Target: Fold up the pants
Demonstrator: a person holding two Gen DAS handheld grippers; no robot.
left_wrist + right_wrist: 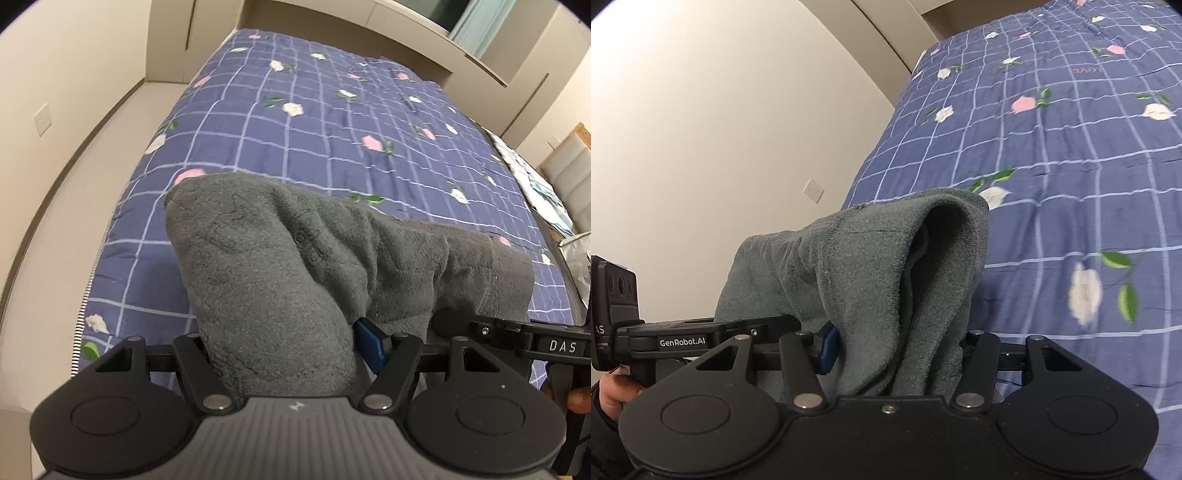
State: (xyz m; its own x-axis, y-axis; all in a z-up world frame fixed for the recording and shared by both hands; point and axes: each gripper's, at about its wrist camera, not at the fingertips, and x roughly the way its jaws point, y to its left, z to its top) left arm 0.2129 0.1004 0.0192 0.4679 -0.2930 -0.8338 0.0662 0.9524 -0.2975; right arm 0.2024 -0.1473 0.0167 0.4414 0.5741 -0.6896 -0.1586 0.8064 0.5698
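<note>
Stretching between two handheld devices, thick grey fleece pants (295, 266) are seen lifted above a bed covered by a blue-violet checked quilt (332, 122) printed with pink and white flowers.

At the far left of the left wrist view, a cream wall with a pale switch plate (41, 119) is visible beside the bed. Further right, the left gripper (284, 350) is shown clamped on a bunched fold of the fleece, which is pinched tightly between its black fingers, with a blue pad (371, 345) exposed against the cloth. From there the fabric is draped rightward to the second device, whose black body marked "DAS" is seen at the right edge of that view, with part of a hand behind it.

In the right wrist view, the left device and the hand holding it are caught at the left border, in front of a plain cream wall carrying a white wall socket (813, 190). Toward the centre, the right gripper (897, 350) is shown closed on another gathered fold of the same pants (871, 266), the cloth being squeezed between its fingers and rising in a hood-like arch above them. To the right, the quilt (1052, 147) is spread across the bed.
</note>
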